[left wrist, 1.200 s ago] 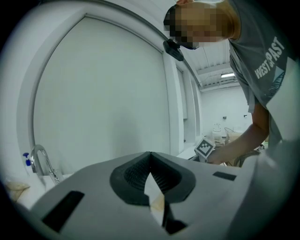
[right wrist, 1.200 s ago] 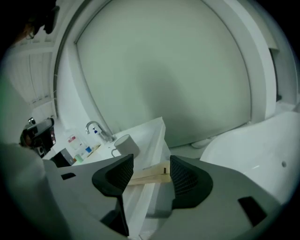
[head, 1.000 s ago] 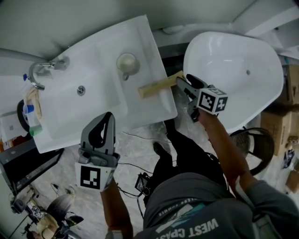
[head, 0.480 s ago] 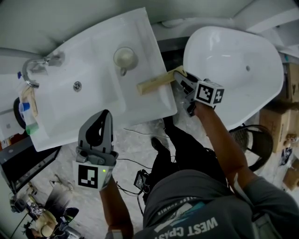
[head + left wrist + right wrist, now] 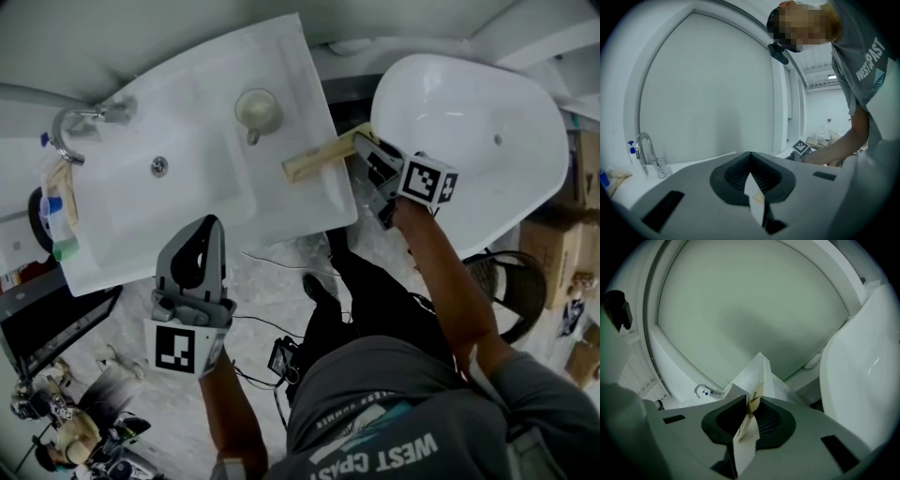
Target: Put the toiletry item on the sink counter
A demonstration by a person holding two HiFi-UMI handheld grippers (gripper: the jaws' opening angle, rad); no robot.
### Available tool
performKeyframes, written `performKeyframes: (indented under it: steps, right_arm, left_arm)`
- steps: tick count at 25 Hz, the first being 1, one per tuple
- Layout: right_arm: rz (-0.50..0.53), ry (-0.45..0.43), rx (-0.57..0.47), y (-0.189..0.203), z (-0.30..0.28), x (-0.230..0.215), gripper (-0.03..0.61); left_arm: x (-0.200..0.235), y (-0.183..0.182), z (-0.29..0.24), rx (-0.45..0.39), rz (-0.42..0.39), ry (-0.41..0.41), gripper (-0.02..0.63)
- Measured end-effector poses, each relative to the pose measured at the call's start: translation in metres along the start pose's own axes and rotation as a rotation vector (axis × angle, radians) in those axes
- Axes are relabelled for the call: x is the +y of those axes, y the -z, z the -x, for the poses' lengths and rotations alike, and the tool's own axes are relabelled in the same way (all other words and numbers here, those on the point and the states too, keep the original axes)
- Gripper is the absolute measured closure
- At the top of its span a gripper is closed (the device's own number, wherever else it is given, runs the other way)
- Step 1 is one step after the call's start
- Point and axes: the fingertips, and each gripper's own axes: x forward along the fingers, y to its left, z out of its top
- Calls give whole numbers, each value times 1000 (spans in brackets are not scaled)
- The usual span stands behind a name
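R gripper (image 5: 367,155) at right edge of sink counter (image 5: 281,75). Jaws have just been closing, now narrow, pinching one end of the toiletry item (image 5: 317,159), a flat tan pack. Pack's far end is over the counter, near the cup (image 5: 256,108); gripped end overhangs the edge. Can't tell if it's resting or lifted. Prob. held by the end so it can go further on. L gripper (image 5: 212,227) off the counter's front edge, jaws together, empty; parked out of the way, I'd say.

The sink surface (image 5: 211,117) and the bathtub (image 5: 478,122) are finished in smooth, glossy white. The tap (image 5: 67,136) is made of shiny metal. The flat box (image 5: 314,161) is seen as matt beige card. The floor (image 5: 267,286) is covered in a pale, veined, stone-like finish.
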Motion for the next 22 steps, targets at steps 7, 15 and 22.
performKeyframes:
  steps: [7, 15, 22]
  right_arm:
    - [69, -80, -38, -37, 15, 54, 512]
    - [165, -178, -120, -92, 20, 124, 512]
    - [226, -190, -142, -110, 0, 149, 512]
  left_arm:
    - [5, -15, 18, -30, -8, -35, 612]
    - [15, -34, 48, -73, -12, -91, 612]
    - [25, -48, 69, -109, -19, -134, 612]
